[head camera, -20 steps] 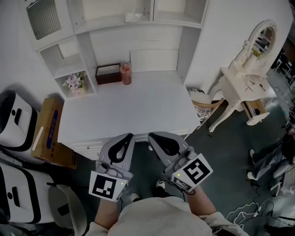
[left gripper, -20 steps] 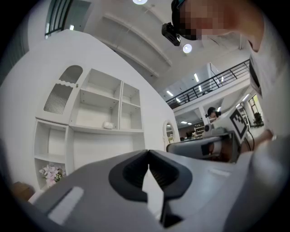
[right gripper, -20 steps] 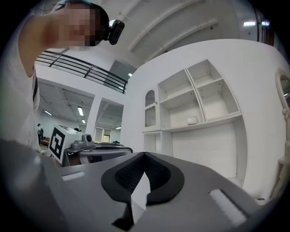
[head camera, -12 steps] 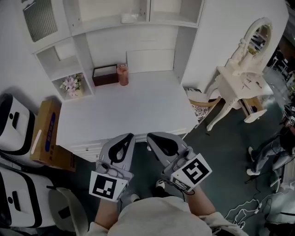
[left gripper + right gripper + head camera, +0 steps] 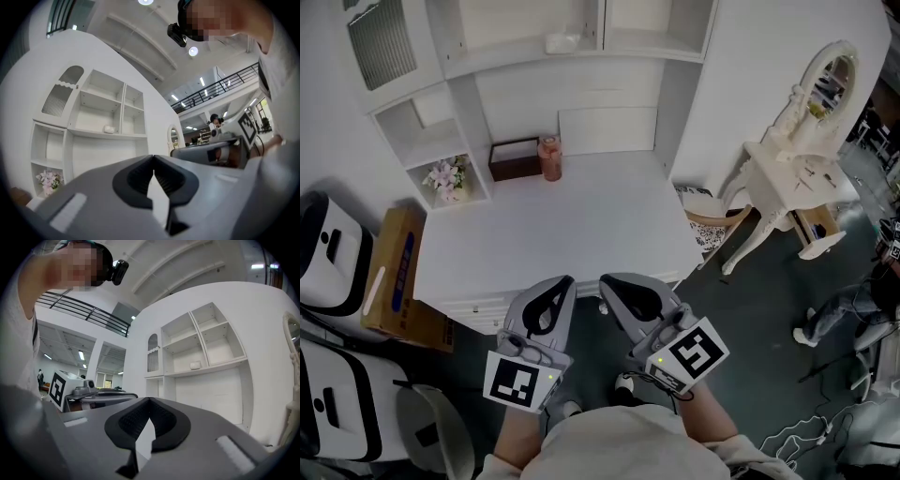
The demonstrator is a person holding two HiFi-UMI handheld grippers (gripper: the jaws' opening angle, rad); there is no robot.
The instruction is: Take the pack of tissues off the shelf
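Seen from above, a person stands at the near edge of a white counter [image 5: 562, 225] and holds two grey tools low and close to the body. The left tool [image 5: 555, 292] and the right tool [image 5: 623, 292] sit side by side and level. Each has its jaws pressed together on nothing, which looks like a resting posture before any reach begins.

The pack of tissues [image 5: 564, 41], small and white, lies on the upper shelf [image 5: 516, 58] above the back of the counter, well apart from both tools. Below it, a dark box [image 5: 515, 157] and a pink jar [image 5: 549, 157] stand against the back wall.

Compared with a moment earlier, little differs. The tools keep their place, the pack lies untouched, and only the head camera's framing has drifted slightly.
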